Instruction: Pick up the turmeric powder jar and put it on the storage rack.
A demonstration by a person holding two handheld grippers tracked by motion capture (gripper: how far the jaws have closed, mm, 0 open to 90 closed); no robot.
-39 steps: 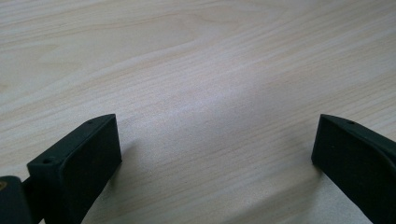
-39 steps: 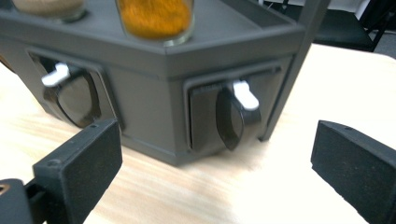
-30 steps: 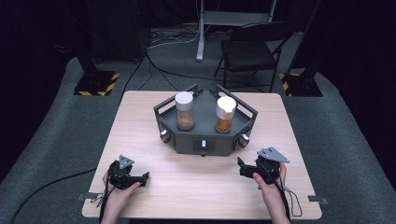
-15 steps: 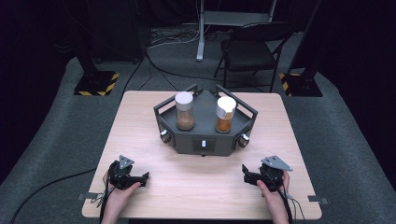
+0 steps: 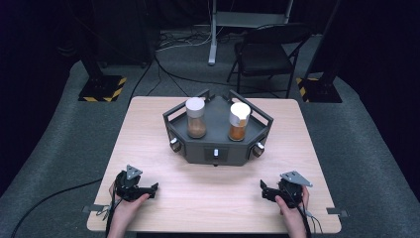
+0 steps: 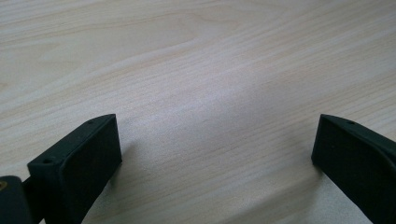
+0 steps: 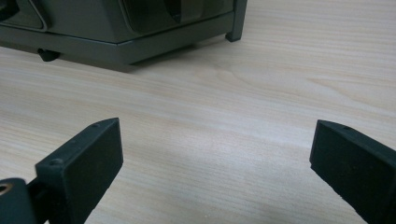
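A dark grey multi-sided stand [image 5: 218, 148] sits mid-table and carries two upright jars. The left jar [image 5: 196, 118] has a white lid and brown contents; the right jar [image 5: 238, 121] has a white lid and orange-brown contents. My left gripper [image 5: 151, 190] rests low at the table's front left, open, with bare wood between its jaws [image 6: 210, 154]. My right gripper [image 5: 264, 191] rests at the front right, open and holding nothing [image 7: 215, 158]. The stand's base [image 7: 116, 42] lies ahead of it in the right gripper view.
The wooden table [image 5: 148, 139] has bare surface on both sides of the stand and along the front. A black folding chair [image 5: 265, 54] and stand bases with yellow-black tape [image 5: 101, 89] are on the floor behind the table. Cables trail from both grippers.
My right gripper has come down and back toward the table's front edge. The left gripper has stayed where it was.
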